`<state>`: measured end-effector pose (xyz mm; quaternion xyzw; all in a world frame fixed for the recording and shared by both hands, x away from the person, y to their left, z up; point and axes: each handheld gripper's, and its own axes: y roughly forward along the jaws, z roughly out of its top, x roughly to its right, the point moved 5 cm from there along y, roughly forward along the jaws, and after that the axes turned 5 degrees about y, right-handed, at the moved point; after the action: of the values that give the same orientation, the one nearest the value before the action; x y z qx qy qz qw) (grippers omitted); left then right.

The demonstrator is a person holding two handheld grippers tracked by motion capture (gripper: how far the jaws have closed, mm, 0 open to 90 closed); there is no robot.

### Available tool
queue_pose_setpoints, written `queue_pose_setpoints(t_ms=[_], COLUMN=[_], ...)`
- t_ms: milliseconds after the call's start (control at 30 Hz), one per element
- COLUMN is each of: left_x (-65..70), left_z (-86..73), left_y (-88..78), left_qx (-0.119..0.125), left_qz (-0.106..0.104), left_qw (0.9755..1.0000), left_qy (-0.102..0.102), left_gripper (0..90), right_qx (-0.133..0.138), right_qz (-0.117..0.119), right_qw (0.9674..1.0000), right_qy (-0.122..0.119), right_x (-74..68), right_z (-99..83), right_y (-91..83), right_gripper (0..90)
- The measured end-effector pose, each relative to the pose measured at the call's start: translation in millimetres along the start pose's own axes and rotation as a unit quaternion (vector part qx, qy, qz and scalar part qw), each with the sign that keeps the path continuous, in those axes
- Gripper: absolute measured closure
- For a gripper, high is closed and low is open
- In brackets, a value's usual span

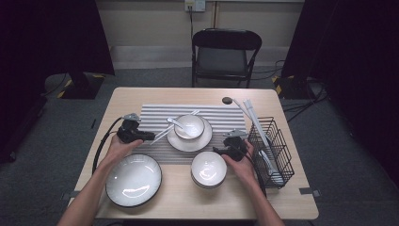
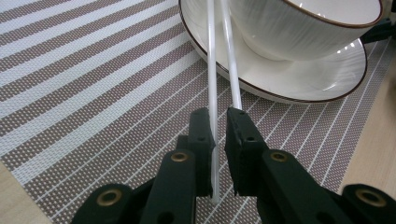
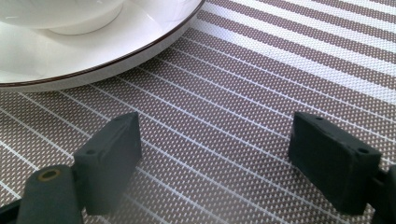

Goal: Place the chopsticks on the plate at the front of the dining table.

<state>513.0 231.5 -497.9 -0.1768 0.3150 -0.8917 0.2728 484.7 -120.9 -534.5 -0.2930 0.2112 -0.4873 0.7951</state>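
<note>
Left tongs (image 2: pixel 219 126) pinch the chopsticks (image 2: pixel 219 56), whose long axis runs straight ahead onto the saucer (image 2: pixel 299 84). Right tongs (image 3: pixel 215 154) stand spread, empty, farther off.

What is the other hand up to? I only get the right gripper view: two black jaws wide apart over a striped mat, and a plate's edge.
Observer: The left gripper is shut on white chopsticks, whose far ends lie across that plate.
Operator: Is anything on the plate?
Observer: Yes, a bowl with a spoon resting in it.
Operator: And what else is around?
Observer: A black wire basket stands off to the right.
</note>
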Motion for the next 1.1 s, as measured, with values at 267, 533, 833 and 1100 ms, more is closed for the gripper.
queue_pose_setpoints(t_ms=[267,533,833,1100], left_x=[-0.1,1.1,0.7,0.4], left_z=[2.1,5.9,7.2,8.6], left_y=[4.1,7.7,9.8,12.4], left_qx=[-0.008,-0.015,-0.012,-0.007], left_qz=[0.004,0.003,0.002,-0.003], left_qw=[1.0000,0.9999,0.9999,1.0000], left_qy=[0.000,0.001,0.006,0.003], left_gripper=[83.3,86.7,86.7,86.8], right_qx=[-0.001,0.000,0.000,0.000], right_qz=[0.000,-0.002,-0.003,-0.003], right_qw=[1.0000,1.0000,1.0000,1.0000], right_qy=[0.002,0.002,0.003,0.003], right_x=[-0.2,-0.5,-0.7,-0.7], right_z=[0.0,0.0,-0.2,-0.2], right_y=[-0.1,-0.2,-0.3,-0.3], right_gripper=[16.3,16.3,16.3,16.3])
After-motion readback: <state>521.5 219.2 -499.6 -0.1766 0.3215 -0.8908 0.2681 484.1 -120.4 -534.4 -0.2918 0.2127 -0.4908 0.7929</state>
